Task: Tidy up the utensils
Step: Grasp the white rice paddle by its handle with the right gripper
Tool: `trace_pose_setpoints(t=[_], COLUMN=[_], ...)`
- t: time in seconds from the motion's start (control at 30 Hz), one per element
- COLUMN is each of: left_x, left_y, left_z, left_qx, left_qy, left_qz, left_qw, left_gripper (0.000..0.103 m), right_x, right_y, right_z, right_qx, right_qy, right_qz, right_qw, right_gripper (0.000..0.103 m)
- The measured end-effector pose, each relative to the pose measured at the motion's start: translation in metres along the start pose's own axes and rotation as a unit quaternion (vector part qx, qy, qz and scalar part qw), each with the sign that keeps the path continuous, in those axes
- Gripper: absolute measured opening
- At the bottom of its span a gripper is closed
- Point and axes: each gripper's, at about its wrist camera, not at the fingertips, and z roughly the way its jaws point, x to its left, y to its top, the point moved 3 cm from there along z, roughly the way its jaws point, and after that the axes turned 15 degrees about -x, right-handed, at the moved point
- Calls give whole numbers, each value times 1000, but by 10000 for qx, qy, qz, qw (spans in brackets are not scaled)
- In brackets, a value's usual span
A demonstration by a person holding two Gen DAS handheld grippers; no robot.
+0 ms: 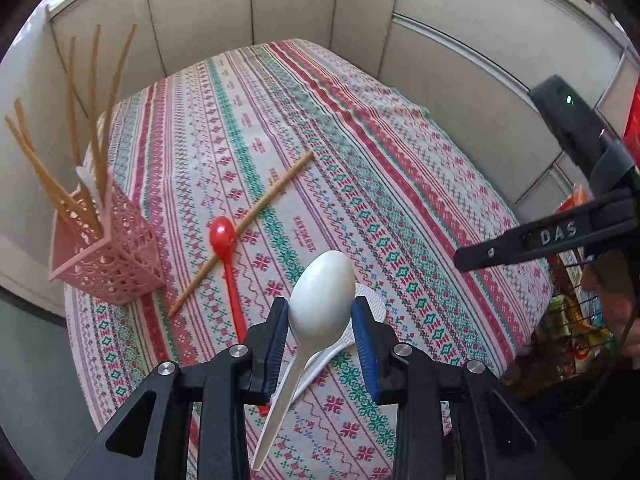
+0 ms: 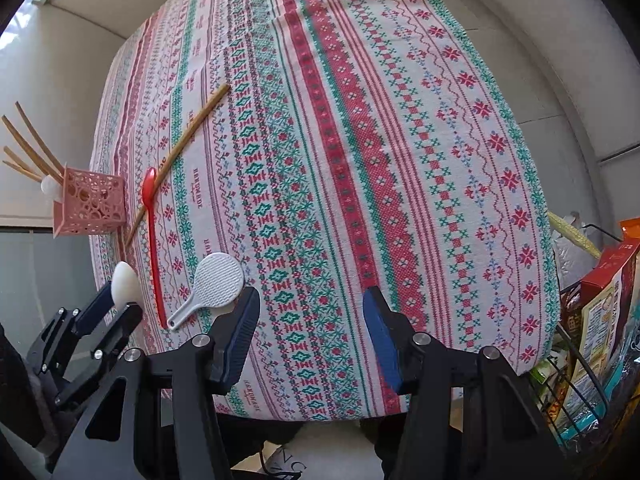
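Note:
My left gripper is shut on a white plastic spoon, bowl up, held above the patterned tablecloth; it also shows in the right wrist view. Under it lies a white rice paddle. A red spoon lies across a wooden chopstick on the cloth. A pink lattice basket at the table's left edge holds several chopsticks and a white spoon. My right gripper is open and empty above the table's near edge.
The tablecloth covers the whole table, with grey partition walls behind it. A wire basket of snack packets stands off the table's right side. The table's left edge drops to the floor beside the pink basket.

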Motion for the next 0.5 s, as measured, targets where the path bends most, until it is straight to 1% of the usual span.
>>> trace_pose_setpoints(t=[0.13,0.27,0.5], left_x=[23,45,66], left_y=[3,2,1], left_z=[-16,-28,-48], left_qx=[-250,-394,-611], left_qy=[140,225,322], left_qz=[-284,-560,-943], left_qw=[9992,9974,9931], left_gripper=[33,33,33], right_x=[21,38,67], right_y=[-8,-16,-27], right_z=[15,29,50], right_qx=[165,291,408], right_qy=[27,116,339], right_qz=[-4,260,813], right_qw=[9999,9992,9953], right_gripper=[56,56,56])
